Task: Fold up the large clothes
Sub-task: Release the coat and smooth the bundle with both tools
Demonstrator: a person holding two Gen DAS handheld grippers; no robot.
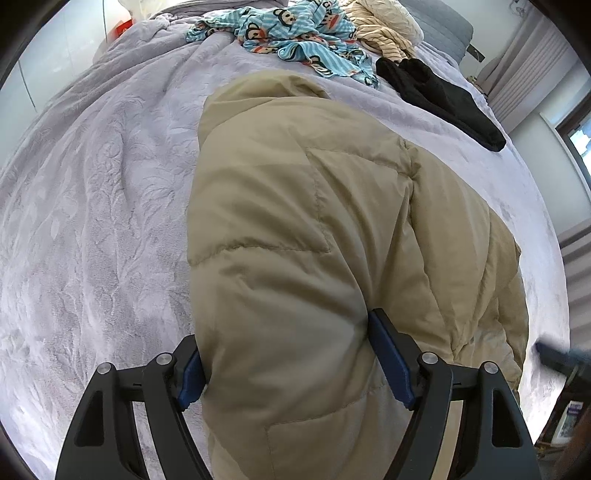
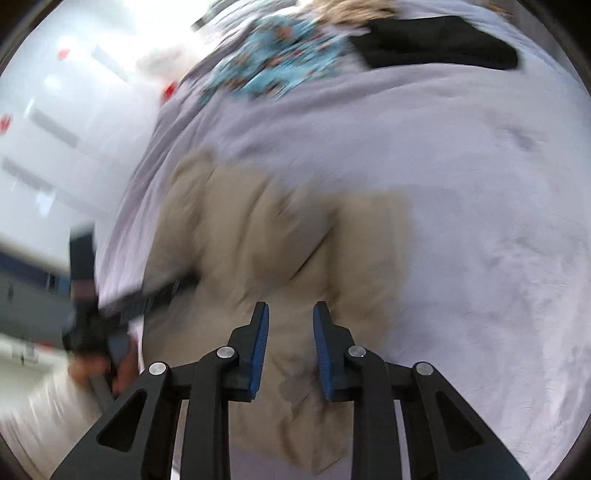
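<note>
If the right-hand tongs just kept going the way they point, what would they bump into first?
Most likely the tan puffy jacket lying on the grey blanket. The right tongs aim down at it with nothing between, though blur hides the gap.

The jacket (image 1: 295, 206) is matt beige quilted cloth, puffy, w/ stitched seams and soft wrinkles; the blanket (image 1: 92, 206) under it is pale lilac plush fleece w/ an embossed leaf pattern, a bit fuzzy. The left gripper (image 1: 288, 363) has matt black plastic arms w/ shiny round metal pins and blue pads (image 1: 391, 360) of fine ribbed rubber-like look, same on the right gripper (image 2: 290, 350). Further back: thin striped blue cotton-like print cloth (image 1: 295, 33), a matt black knit piece (image 1: 447, 99), and crinkled cream fabric (image 1: 388, 22).
</note>
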